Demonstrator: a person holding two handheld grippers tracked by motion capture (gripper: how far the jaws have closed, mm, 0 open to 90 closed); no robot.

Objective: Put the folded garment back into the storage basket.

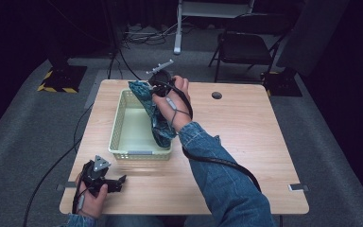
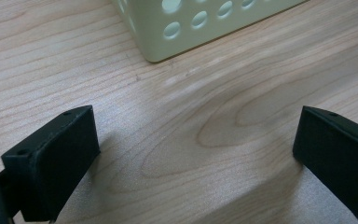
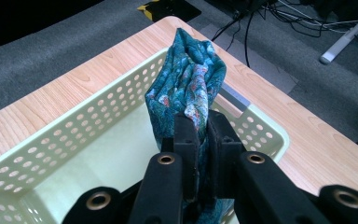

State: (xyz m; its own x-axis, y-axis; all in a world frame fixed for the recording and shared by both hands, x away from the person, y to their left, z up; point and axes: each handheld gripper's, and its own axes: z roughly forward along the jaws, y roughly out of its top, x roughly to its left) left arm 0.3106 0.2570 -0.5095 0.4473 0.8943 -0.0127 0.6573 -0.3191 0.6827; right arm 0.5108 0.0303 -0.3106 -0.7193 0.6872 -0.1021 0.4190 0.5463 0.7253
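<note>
Cloth [image 3: 186, 88], teal with a small red and pale print, is the thing in hand: a thin, light, limp fabric that sags and folds under its own weight and keeps no shape of its own. It looks neither fragile nor heavy, and the weave should give the pads enough bite, though a thin pinch could let a smooth fabric creep out. The safest hold is on a bunched, several-layered part, as it is taken now, not on a single edge.

The right gripper [image 3: 203, 135] has its jaws closed tight on a gathered fold of the cloth, and it holds it over the pale green perforated basket [image 3: 98, 112] that stands on the tabletop [image 1: 246, 127]. In the high view the cloth [image 1: 158, 123] hangs as a long strip along the right side of the basket [image 1: 123, 142]: its far end drapes over the basket's far right corner, and its near end trails down inside toward the near right corner. So its long axis runs roughly far to near, sloping downward, with no true front or back.

The left gripper [image 1: 105, 182] rests on the tabletop at the near left, just short of the basket, with its jaws spread wide and nothing between them.
</note>
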